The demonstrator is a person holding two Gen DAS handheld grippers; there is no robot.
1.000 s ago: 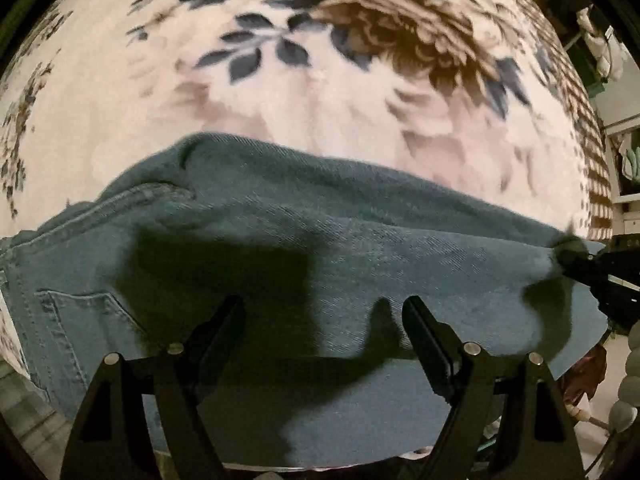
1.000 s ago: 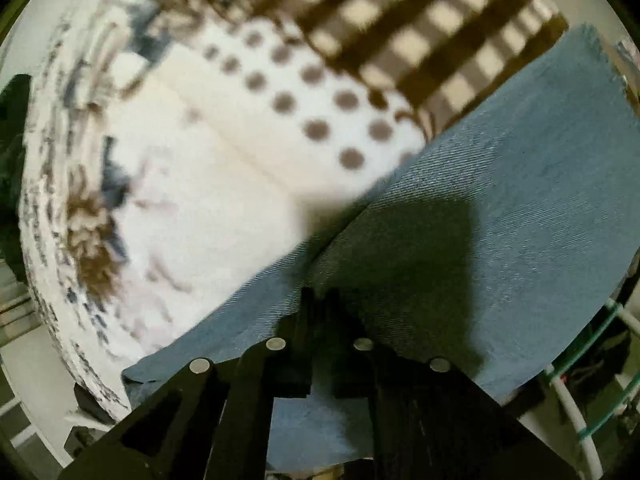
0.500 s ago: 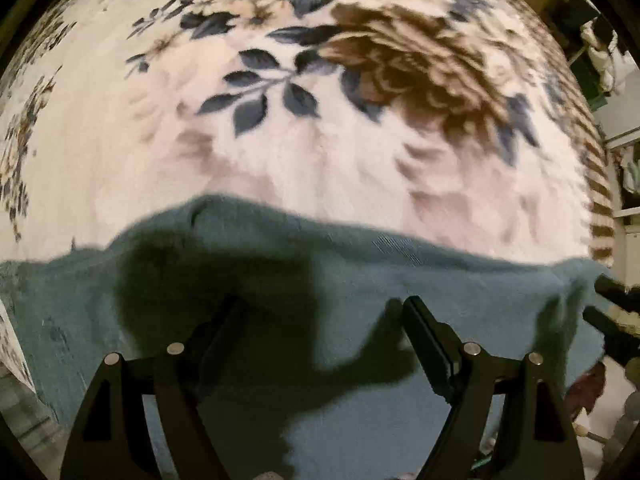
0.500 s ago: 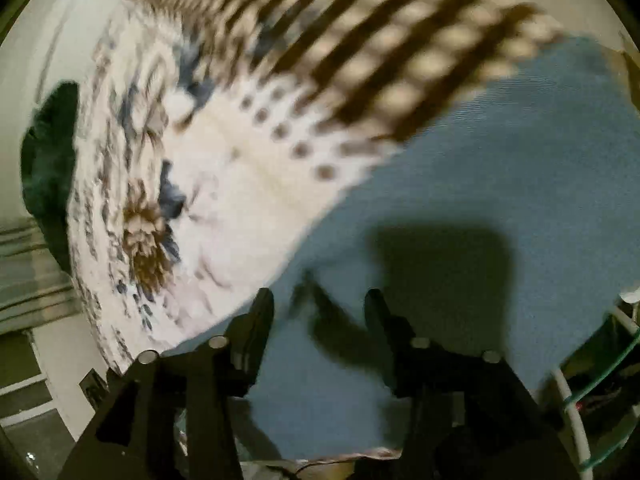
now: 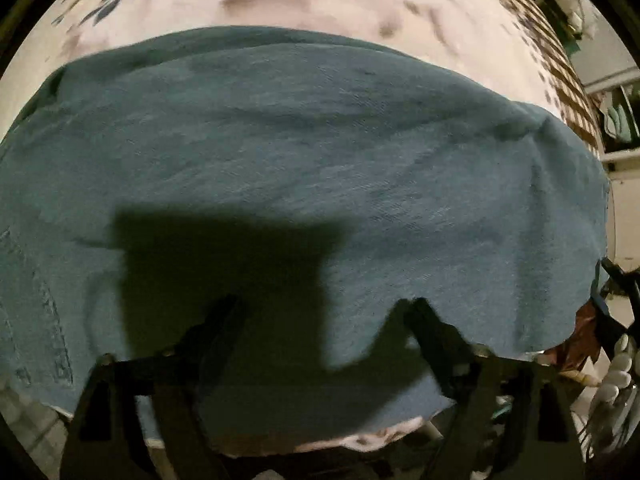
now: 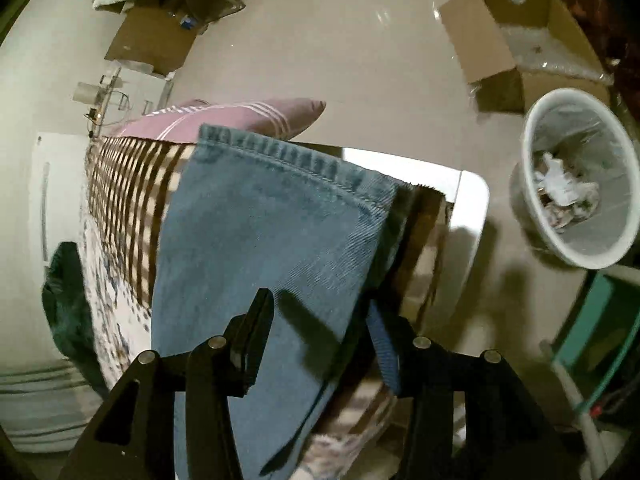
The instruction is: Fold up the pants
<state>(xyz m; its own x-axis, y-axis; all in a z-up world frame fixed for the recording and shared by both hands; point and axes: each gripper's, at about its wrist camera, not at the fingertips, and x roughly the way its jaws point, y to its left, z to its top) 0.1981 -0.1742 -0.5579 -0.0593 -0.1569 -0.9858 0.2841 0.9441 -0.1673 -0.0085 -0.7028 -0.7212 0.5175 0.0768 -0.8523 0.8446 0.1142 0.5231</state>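
Blue-green denim pants point(image 5: 304, 168) lie spread on a floral blanket point(image 5: 280, 4) and fill most of the left wrist view. My left gripper point(image 5: 326, 316) is open just above the denim, its dark fingers point(image 5: 216, 328) wide apart with nothing between them. In the right wrist view a pant leg point(image 6: 260, 240) with a stitched hem point(image 6: 288, 160) runs away from me along the bed. My right gripper point(image 6: 320, 320) is open over this leg, holding nothing. The right gripper's tip also shows at the left wrist view's right edge point(image 5: 616, 284).
A checked brown and cream blanket border point(image 6: 128, 176) and a mauve striped pillow point(image 6: 240, 116) lie beyond the hem. The bed's white corner point(image 6: 468, 200) sits to the right. On the floor are a white waste bin point(image 6: 580, 184) and open cardboard boxes point(image 6: 516, 32).
My right gripper, shut on the denim a second ago, has opened, let go and swung to look along the leg toward the room. My left gripper has moved closer over the denim, staying open.
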